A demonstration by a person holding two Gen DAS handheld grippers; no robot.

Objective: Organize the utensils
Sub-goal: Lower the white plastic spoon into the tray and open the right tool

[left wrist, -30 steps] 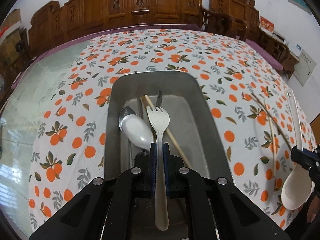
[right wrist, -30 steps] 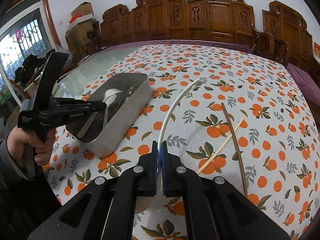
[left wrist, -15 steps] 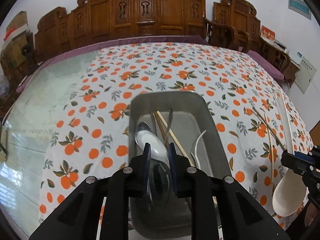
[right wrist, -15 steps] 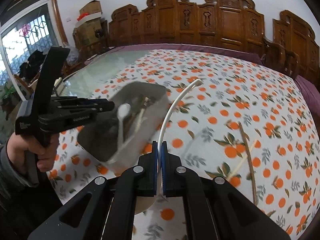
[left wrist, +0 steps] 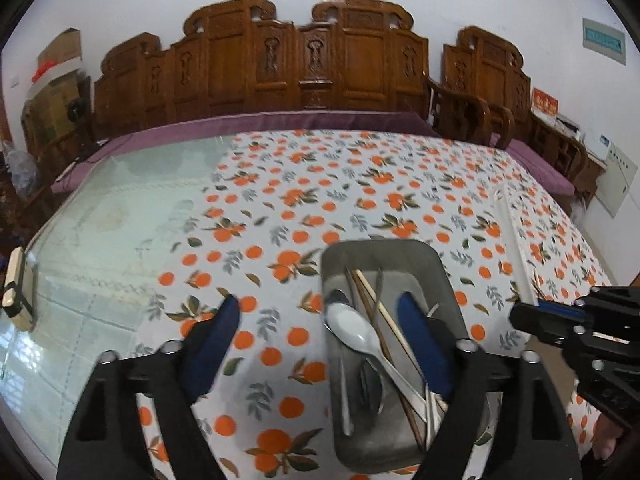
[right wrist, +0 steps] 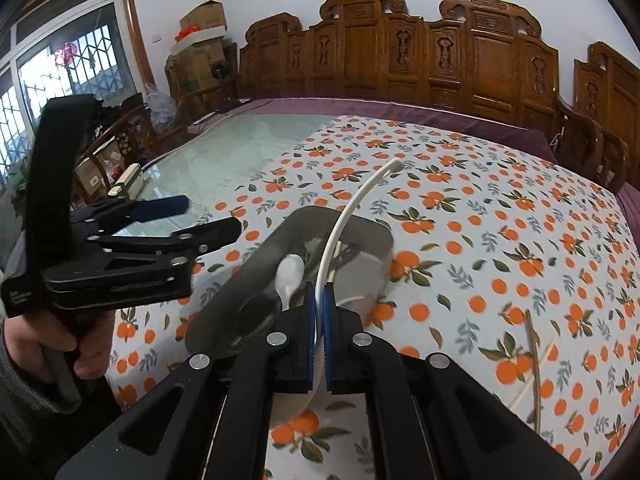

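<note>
My right gripper [right wrist: 318,332] pinches the white ladle [right wrist: 344,216] over the metal tray [right wrist: 256,276]; I'd lower it flat among the utensils. My left gripper [left wrist: 320,332], just opened, holds nothing.

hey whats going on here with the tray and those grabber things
A person is sorting utensils into a metal tray on an orange-print tablecloth. The left gripper has just opened, its jaws wide and empty beside the tray, which already holds a white spoon and chopsticks. The right gripper is shut on a white ladle over the tray.
</note>
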